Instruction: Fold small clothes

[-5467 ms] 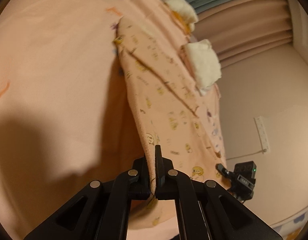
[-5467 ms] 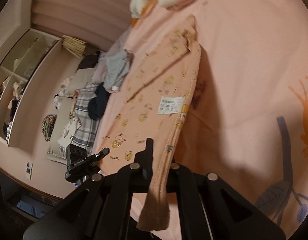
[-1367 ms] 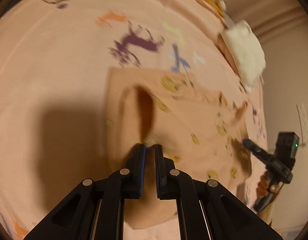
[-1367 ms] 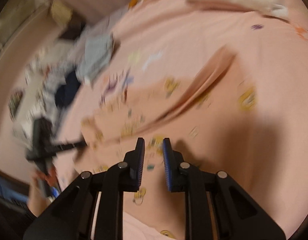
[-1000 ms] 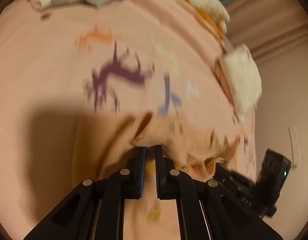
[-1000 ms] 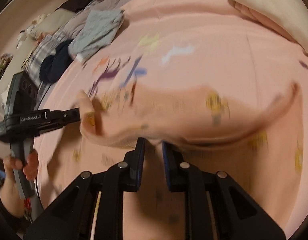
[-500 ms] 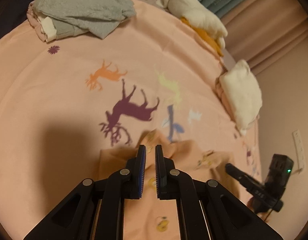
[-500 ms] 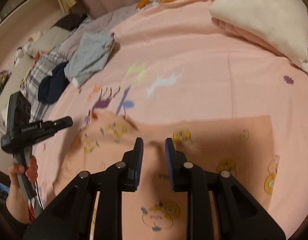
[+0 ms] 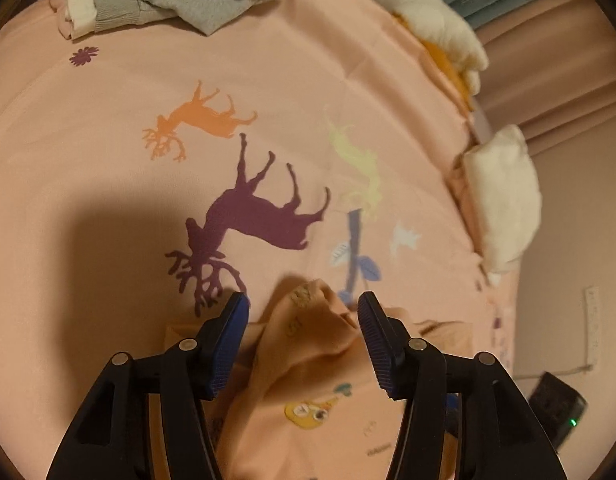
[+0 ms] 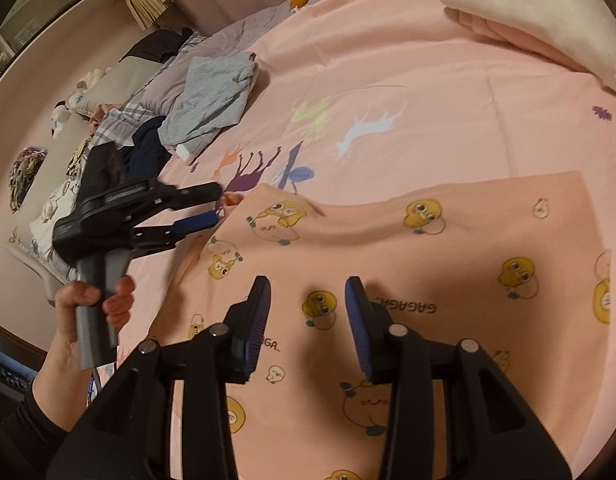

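the pink bedsheet [image 10: 407,80] with deer prints fills both views. on it, in the lower half of the right wrist view, lies the peach duck-print garment [image 10: 447,248], spread mostly flat, its far edge straight along the right and rumpled toward the left. in the left wrist view a raised fold of the same garment [image 9: 315,344] sits at lower centre. a white folded blanket [image 10: 547,4] occupies the upper right of the right wrist view. a grey folded top [image 10: 212,100] lies at upper left of that view.

my left gripper [image 9: 304,340]: jaws opening, apart, the raised fold between them, pads not pressing it. my left hand [image 10: 92,304] grips its handle at the left edge of the right wrist view.

my right gripper [image 10: 308,312]: jaws opening, apart, above the flat garment, nothing clamped.
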A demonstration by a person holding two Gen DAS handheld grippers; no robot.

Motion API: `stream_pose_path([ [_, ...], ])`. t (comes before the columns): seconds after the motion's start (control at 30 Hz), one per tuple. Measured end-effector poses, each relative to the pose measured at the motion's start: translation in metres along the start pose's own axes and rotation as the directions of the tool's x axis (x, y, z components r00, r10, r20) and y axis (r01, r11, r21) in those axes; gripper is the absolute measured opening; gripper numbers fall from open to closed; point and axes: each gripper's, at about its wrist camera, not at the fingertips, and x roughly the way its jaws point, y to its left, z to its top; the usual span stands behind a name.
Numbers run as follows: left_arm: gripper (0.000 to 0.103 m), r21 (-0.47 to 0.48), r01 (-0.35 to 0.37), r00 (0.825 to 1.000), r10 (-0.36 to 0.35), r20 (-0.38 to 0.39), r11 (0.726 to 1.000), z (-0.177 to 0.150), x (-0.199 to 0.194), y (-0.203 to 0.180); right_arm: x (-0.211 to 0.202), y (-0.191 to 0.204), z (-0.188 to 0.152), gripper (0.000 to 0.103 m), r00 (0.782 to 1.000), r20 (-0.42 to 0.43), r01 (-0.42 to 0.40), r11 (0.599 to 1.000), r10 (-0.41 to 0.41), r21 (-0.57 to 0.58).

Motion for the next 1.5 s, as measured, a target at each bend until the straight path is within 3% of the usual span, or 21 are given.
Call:
stream_pose_path([
  [0.07,0.051,0.003,-0.031,0.999,0.031,-0.013,1.0,0.001,0.007,-0.002,0.002,0.0,-0.001,0.04,1.0,-0.004,-0.006,1.0,0.006,0.0],
  [0.17,0.016,0.037,-0.076,0.997,0.077,-0.029,0.996,0.002,0.013,-0.006,0.005,-0.001,-0.001,0.04,1.0,-0.009,-0.005,1.0,0.005,-0.001],
  [0.2,0.009,0.045,-0.086,0.996,0.087,-0.032,0.995,0.002,0.014,-0.006,0.005,-0.001,-0.002,0.04,1.0,-0.01,-0.006,1.0,0.006,-0.001],
  [0.27,0.005,0.054,-0.122,0.992,0.122,-0.008,0.991,0.001,0.012,-0.005,0.006,-0.003,-0.001,0.04,1.0,-0.008,-0.011,1.0,0.011,0.005],
  [0.4,0.004,0.041,-0.177,0.981,0.173,0.092,0.983,0.005,-0.006,-0.004,0.008,-0.006,0.002,0.04,1.0,0.0,-0.001,1.0,0.001,0.014],
  [0.5,0.004,0.034,-0.217,0.973,0.213,0.089,0.976,0.016,-0.007,-0.003,0.009,-0.011,0.006,0.04,1.0,0.008,0.013,1.0,-0.013,0.026],
  [0.63,0.004,-0.006,-0.324,0.941,0.322,0.105,0.946,0.031,-0.008,0.004,0.008,-0.023,0.01,0.04,0.998,0.013,0.053,0.995,-0.054,0.08],
  [0.67,0.004,-0.02,-0.322,0.94,0.322,0.116,0.946,0.03,-0.012,0.007,0.004,-0.024,0.01,0.04,0.998,0.019,0.054,0.995,-0.055,0.082],
  [0.73,0.004,-0.01,-0.301,0.945,0.3,0.132,0.953,0.026,-0.021,0.008,-0.008,-0.028,0.013,0.04,0.996,0.048,0.072,0.994,-0.076,0.076],
  [0.87,0.004,0.1,-0.216,0.971,0.204,0.125,0.971,0.003,-0.038,-0.009,-0.027,-0.04,0.027,0.041,0.987,0.093,0.126,0.989,-0.133,0.08],
  [1.0,0.004,0.197,-0.133,0.991,0.126,0.044,0.971,-0.025,-0.033,-0.025,-0.02,-0.041,0.041,0.044,0.999,0.029,0.043,0.997,-0.045,0.069],
  [1.07,0.004,0.214,-0.11,0.994,0.112,0.002,0.971,-0.035,-0.024,-0.027,-0.002,-0.033,0.039,0.043,0.998,-0.06,-0.007,0.999,0.009,0.044],
  [1.17,0.004,0.214,-0.122,0.991,0.133,-0.035,0.969,-0.047,-0.009,-0.022,0.028,-0.027,0.038,0.038,0.988,-0.13,0.085,0.996,-0.083,0.01],
  [1.27,0.004,0.196,-0.133,0.988,0.145,-0.051,0.971,-0.056,-0.004,-0.011,0.04,-0.028,0.052,0.034,0.986,-0.047,0.158,0.987,-0.159,-0.025],
  [1.37,0.004,0.175,-0.121,0.99,0.131,-0.044,0.977,-0.054,-0.01,-0.007,0.033,-0.041,0.071,0.036,0.95,0.051,0.308,0.951,-0.309,0.029],
  [1.43,0.004,0.183,-0.137,0.989,0.146,-0.034,0.974,-0.054,-0.014,-0.006,0.02,-0.046,0.075,0.036,0.942,0.089,0.32,0.946,-0.323,0.055],
  [1.5,0.004,0.195,-0.139,0.988,0.149,-0.036,0.971,-0.055,-0.015,-0.005,0.002,-0.043,0.07,0.036,0.958,0.106,0.265,0.964,-0.268,0.039],
])
